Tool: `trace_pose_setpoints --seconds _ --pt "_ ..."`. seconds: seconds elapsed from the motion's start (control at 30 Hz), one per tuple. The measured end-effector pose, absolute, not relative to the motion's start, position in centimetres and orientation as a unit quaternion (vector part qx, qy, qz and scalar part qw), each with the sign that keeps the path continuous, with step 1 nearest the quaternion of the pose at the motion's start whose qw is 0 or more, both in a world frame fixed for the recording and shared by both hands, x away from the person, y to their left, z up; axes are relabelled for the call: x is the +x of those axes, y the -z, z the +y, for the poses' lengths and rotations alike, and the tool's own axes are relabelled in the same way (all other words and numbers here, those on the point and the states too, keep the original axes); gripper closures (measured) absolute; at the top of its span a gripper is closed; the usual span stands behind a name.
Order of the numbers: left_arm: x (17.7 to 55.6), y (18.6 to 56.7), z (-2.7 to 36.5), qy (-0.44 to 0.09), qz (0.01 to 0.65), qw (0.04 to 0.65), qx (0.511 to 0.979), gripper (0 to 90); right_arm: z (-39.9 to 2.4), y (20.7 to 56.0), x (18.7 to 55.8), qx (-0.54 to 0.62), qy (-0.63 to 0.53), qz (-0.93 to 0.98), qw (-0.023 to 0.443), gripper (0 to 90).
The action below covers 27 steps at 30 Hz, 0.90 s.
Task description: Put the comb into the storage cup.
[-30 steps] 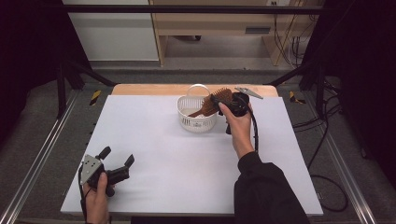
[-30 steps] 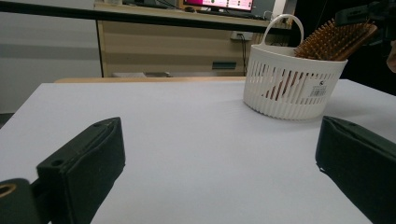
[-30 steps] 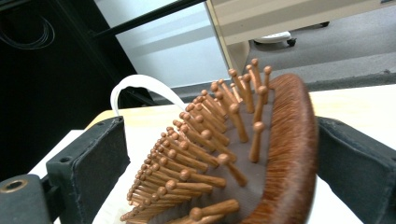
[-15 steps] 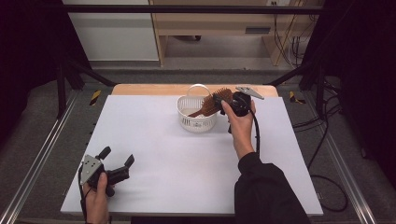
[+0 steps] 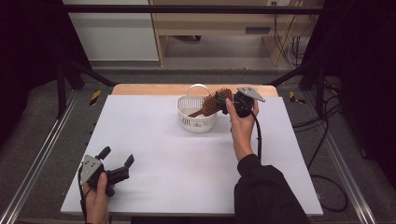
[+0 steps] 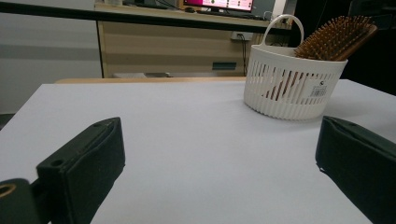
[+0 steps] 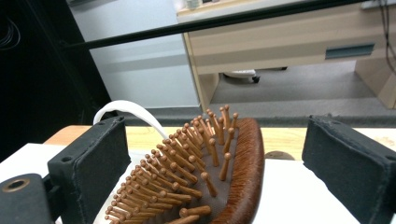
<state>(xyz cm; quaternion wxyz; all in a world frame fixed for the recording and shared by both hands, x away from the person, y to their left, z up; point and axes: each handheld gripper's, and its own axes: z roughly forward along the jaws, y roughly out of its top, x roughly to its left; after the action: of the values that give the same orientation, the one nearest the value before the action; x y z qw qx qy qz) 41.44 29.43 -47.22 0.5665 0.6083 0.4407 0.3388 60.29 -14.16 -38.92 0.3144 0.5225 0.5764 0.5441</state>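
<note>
Hairbrush (image 5: 211,104) slanting handle-down in basket (image 5: 197,122)

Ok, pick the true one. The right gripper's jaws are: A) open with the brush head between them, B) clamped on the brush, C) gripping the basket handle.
A: in the right gripper view, both jaws of the right gripper stand apart from the brush, whose handle sits in the basket.

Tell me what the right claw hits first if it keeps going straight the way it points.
The hairbrush. Its bristled head sits between the open jaws of the right claw, leaning out of the white basket. Straight on, the claw would likely meet the brush head first, though depth is hard to judge.
</note>
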Motion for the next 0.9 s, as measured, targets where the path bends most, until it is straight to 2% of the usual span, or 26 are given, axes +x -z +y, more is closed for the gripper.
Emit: trace_pose_setpoints --seconds 0.2,0.9 --pt "41.4 47.2 29.4 -0.339 0.441 0.566 0.609 1.5 -14.2 38.4 59.6 0.510 -0.545 0.573 0.338 9.1" --pt "41.4 47.2 29.5 -0.340 0.442 0.565 0.608 1.5 -15.0 36.9 58.1 0.475 -0.561 0.576 0.357 7.2"
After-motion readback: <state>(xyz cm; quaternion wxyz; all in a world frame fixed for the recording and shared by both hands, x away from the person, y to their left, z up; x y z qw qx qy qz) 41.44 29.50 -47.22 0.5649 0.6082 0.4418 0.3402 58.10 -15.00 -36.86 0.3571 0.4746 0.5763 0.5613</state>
